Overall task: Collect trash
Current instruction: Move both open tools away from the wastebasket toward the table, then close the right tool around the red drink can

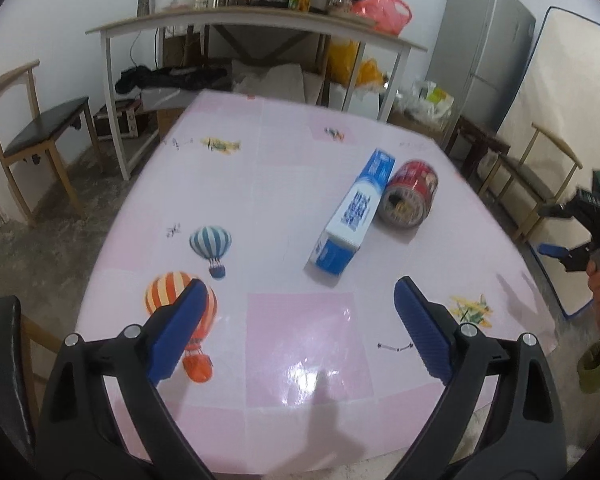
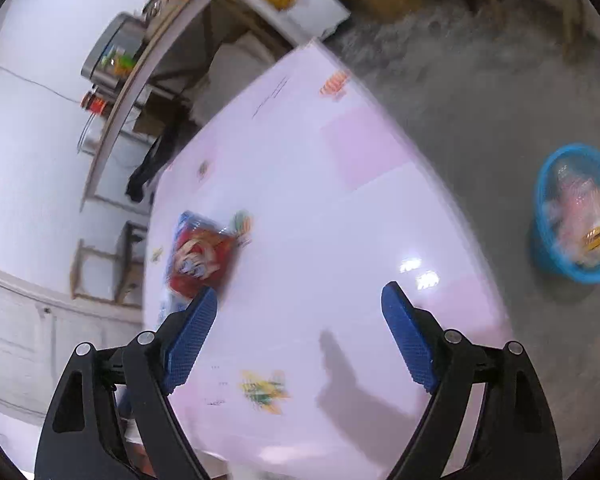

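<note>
- The left tongs [image 1: 296, 300] hang above the near end of the surface [image 1: 260, 184], blades wide apart and holding nothing, probably so either piece of trash can fit between them.
- The box [image 1: 350, 212], blue and white, lies flat on its long side, further along the surface and right of centre.
- The can [image 1: 410, 198], red, lies tipped over, its end toward the camera, touching the box's right side; both look like trash not yet collected.
- The right tongs [image 2: 298, 306] are also spread and empty, tilted over the surface's right part.
- In the blurred right view the can [image 2: 200, 258] shows just past the left blade.
- A blue basket [image 2: 576, 216] stands on the floor [image 2: 480, 128], well apart from the surface, with some wrappers already inside; it is likely where the trash goes.
- Because box and can touch, lifting one may nudge the other.
</note>
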The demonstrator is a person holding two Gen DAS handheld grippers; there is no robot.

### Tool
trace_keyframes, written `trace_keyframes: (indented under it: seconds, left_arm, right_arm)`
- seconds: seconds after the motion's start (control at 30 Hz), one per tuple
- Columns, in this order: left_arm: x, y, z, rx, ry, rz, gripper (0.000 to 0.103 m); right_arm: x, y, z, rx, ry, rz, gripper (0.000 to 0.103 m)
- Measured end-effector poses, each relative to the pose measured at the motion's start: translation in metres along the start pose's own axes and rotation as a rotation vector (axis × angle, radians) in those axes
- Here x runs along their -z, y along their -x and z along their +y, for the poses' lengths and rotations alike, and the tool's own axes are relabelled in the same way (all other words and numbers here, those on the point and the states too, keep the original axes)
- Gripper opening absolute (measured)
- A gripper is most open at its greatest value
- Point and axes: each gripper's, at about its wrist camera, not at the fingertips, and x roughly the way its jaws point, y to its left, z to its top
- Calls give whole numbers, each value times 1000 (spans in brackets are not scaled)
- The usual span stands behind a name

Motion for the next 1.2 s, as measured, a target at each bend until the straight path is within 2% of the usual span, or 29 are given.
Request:
trace_keyframes:
  seconds: [0.07,0.17,0.5,0.77,1.2]
  left_arm:
    - [3,-6,1,-1,10,28,91]
    - [8,-13,3,-3,25,62,91]
    - [21,-22,10,-6,89,95,91]
    - [20,-25,14,7,104,99,91]
    - [24,-25,17,7,120,103,91]
  right_arm:
    - [4,-25,20,-43,-16,59,82]
    - [6,-47,38,-82,-28,92,82]
    - [-2,-104,69,-31,-54,176,82]
    - [-16,-131,81,-13,-105,153,82]
    - [-9,-159,99,-30,-141,170,85]
